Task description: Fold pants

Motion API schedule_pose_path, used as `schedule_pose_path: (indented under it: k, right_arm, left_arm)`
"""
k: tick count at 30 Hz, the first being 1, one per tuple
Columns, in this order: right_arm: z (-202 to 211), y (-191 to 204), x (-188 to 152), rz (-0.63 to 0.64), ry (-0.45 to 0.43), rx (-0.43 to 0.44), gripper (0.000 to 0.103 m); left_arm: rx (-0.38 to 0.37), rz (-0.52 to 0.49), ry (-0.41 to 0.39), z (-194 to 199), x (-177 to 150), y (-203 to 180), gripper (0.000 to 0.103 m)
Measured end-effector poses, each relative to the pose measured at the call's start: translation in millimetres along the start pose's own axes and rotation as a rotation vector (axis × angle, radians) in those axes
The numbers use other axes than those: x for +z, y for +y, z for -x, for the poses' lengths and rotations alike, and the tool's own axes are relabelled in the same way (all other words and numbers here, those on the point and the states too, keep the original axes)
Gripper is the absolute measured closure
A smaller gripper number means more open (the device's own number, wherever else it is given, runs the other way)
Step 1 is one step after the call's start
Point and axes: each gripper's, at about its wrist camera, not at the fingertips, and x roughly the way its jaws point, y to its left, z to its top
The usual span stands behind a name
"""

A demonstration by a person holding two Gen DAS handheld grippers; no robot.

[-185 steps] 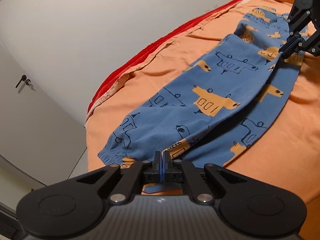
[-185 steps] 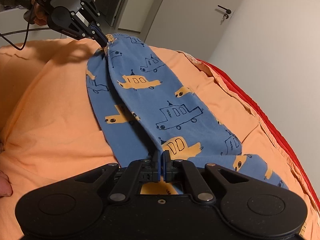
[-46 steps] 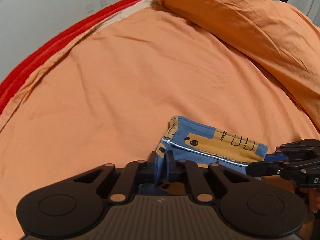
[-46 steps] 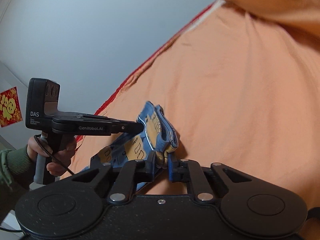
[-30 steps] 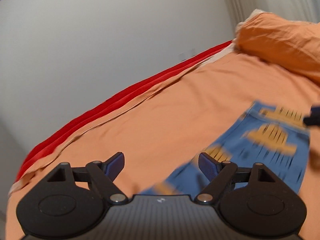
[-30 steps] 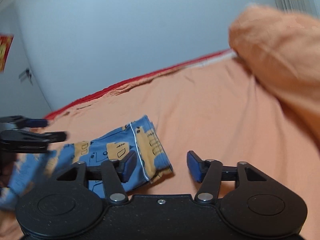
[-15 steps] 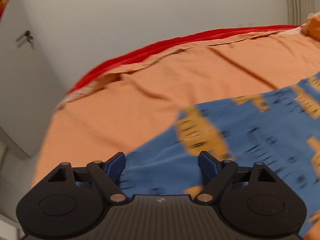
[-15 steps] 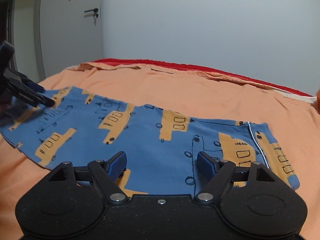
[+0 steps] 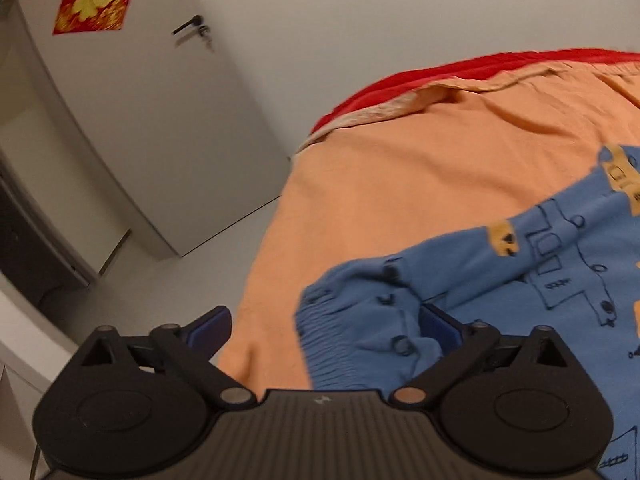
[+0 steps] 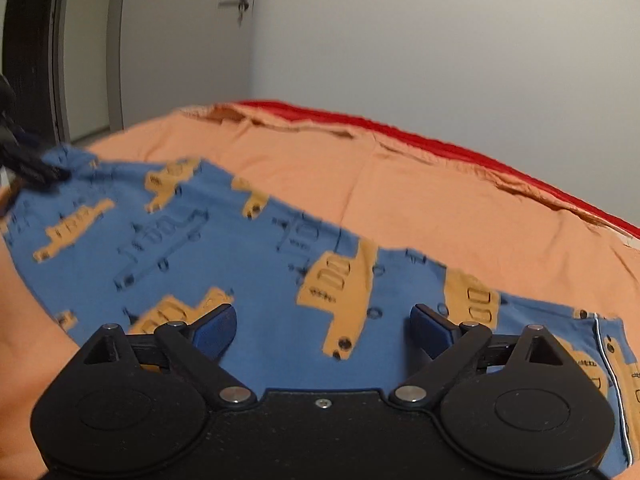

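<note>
The blue pants (image 10: 248,264) are lying stretched out flat on the orange bedsheet (image 10: 420,200), running from the bed's foot end toward its head. The left gripper (image 9: 324,326) is hovering over the gathered ankle cuff (image 9: 340,320) at the foot end, near the bed's edge, its jaws opening wide and pinching nothing. The right gripper (image 10: 324,326) is hanging over the middle of the pants, its jaws also opening, with only flat cloth below them.

The step in hand appears to be taking a fresh hold for the next fold. To do it well, the left gripper should be closing on both cuff layers together, and the right one should be pinning the fold line so the cloth is not sliding.

The pants are showing orange and outlined vehicles, a white-piped seam (image 10: 612,380) toward the head end, and a bunched cuff.
</note>
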Motion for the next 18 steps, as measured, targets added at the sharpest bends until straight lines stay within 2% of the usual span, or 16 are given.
schedule_pose_path:
  k: [4,7,10,11,13,14,16,17,18]
  right_arm:
    - [12.4,-11.8,-2.9,-0.023,-0.028,-0.041,0.008]
    - [18.9,-10.4,-1.4,-0.035,-0.052,-0.020,0.006]
    - [20.7,2.8,-1.7,0.003,-0.057,0.021,0.006]
    - [21.4,5.6,-3.5,0.007,-0.055,0.025,0.005]
    - [22.2,5.9,-10.3,0.001,-0.049,0.036,0.004]
    - [19.7,4.9,-14.5,-0.002,-0.033,0.028,0.004]
    - [14.9,-1.1,-20.7,-0.027,-0.006,0.009,0.003]
    - [15.0,-4.9,-20.8,-0.046,-0.005,0.005,0.001]
    - [15.4,-7.8,-19.6,-0.050,-0.004,-0.011,0.001]
  left_arm:
    - [0.078,-0.033,-0.047,24.7,6.2,-13.4,0.002]
    - [-0.037,-0.040,-0.149,49.1,13.5,-32.7,0.001]
    - [-0.052,-0.089,-0.160,60.5,11.7,-48.8,0.001]
    - [-0.051,-0.081,-0.157,61.4,6.5,-46.7,0.001]
    - [-0.063,-0.025,-0.101,57.8,-5.0,-34.3,0.001]
    - [-0.042,-0.005,-0.062,52.4,-10.6,-28.4,0.001]
    - [0.057,-0.025,0.012,38.9,-23.4,-24.2,0.001]
    - [0.092,-0.056,0.039,33.7,-29.4,-23.9,0.000]
    - [0.093,-0.058,0.034,33.6,-33.0,-22.3,0.000]
